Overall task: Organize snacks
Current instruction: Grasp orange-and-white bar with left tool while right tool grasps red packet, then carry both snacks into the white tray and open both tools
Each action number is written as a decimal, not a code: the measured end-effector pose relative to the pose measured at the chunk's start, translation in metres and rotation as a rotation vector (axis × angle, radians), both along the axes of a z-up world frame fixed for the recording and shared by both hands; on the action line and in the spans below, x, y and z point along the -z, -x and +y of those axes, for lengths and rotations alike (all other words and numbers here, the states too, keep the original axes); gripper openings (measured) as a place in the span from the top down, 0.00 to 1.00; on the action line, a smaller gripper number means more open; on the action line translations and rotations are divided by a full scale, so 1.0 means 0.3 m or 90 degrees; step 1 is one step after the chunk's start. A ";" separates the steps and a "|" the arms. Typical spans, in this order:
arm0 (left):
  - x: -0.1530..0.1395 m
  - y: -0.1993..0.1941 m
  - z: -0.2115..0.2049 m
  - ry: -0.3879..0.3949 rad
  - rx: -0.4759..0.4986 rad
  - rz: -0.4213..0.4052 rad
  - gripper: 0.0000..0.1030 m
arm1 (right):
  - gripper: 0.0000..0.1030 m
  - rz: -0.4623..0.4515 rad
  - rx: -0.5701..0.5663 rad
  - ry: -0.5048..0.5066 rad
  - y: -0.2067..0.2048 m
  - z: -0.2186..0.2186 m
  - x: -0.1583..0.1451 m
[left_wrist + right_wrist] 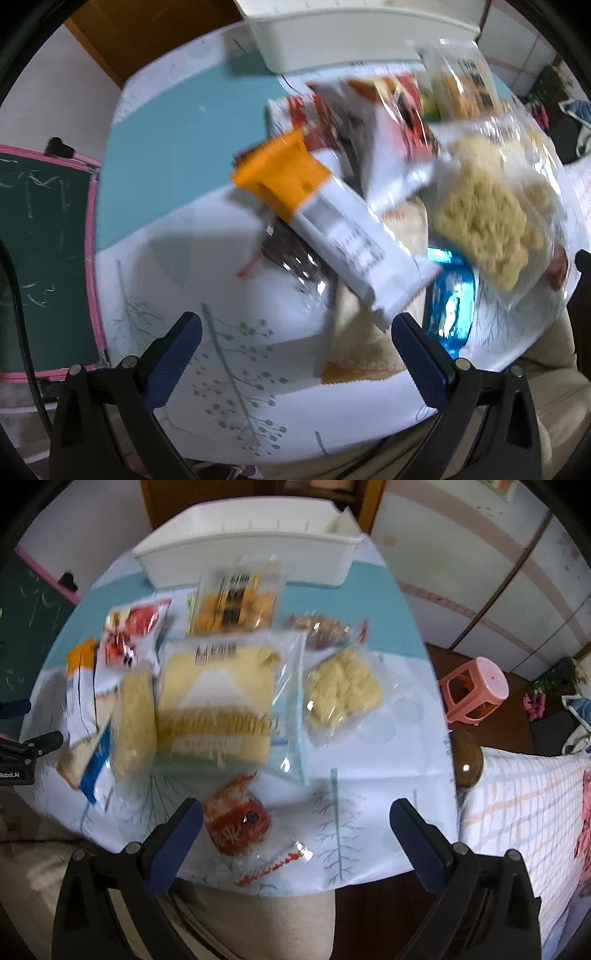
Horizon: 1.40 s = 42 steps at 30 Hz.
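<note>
From my feed, the snack packets are glossy plastic film: the orange-and-white packet (317,218) has a printed opaque wrap, while the clear bag of pale crackers (341,694) and the red-wrapped bun (236,823) show crinkled, shiny transparent film catching the light. I see the table (369,786) covered in a smooth printed cloth with faint fold creases, and the white bin (247,546) at its far edge looks like matt moulded plastic. The pink stool (474,690) is smooth plastic too, and both grippers' pads (177,365) (173,845) have a finely ribbed blue surface on matt black arms.
</note>
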State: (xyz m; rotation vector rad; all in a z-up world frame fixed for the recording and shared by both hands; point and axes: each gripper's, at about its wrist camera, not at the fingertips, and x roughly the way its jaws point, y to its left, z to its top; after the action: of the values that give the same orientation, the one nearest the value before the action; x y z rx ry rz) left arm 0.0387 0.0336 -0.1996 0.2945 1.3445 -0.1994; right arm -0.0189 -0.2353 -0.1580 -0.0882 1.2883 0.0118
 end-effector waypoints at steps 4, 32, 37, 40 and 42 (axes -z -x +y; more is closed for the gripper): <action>0.034 0.003 -0.017 0.025 0.010 0.036 0.01 | 0.05 0.027 -0.023 -0.010 0.008 0.022 0.046; 0.040 -0.173 -0.086 0.048 -0.027 0.007 0.48 | 0.41 0.056 -0.113 -0.021 -0.002 0.131 0.152; -0.164 -0.212 -0.072 0.097 -0.024 -0.083 0.48 | 0.49 0.014 -0.104 -0.078 -0.032 0.115 0.029; -0.291 -0.211 -0.102 0.128 -0.014 -0.139 0.48 | 0.51 -0.033 -0.100 -0.104 -0.062 0.119 -0.066; -0.376 -0.232 -0.112 0.147 -0.004 -0.173 0.48 | 0.51 -0.081 -0.102 -0.105 -0.083 0.130 -0.152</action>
State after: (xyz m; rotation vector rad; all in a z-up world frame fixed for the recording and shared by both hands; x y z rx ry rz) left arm 0.1084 0.0001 -0.0868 0.1171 1.0425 -0.2971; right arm 0.0060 -0.1964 -0.1123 -0.0493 1.1456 0.2454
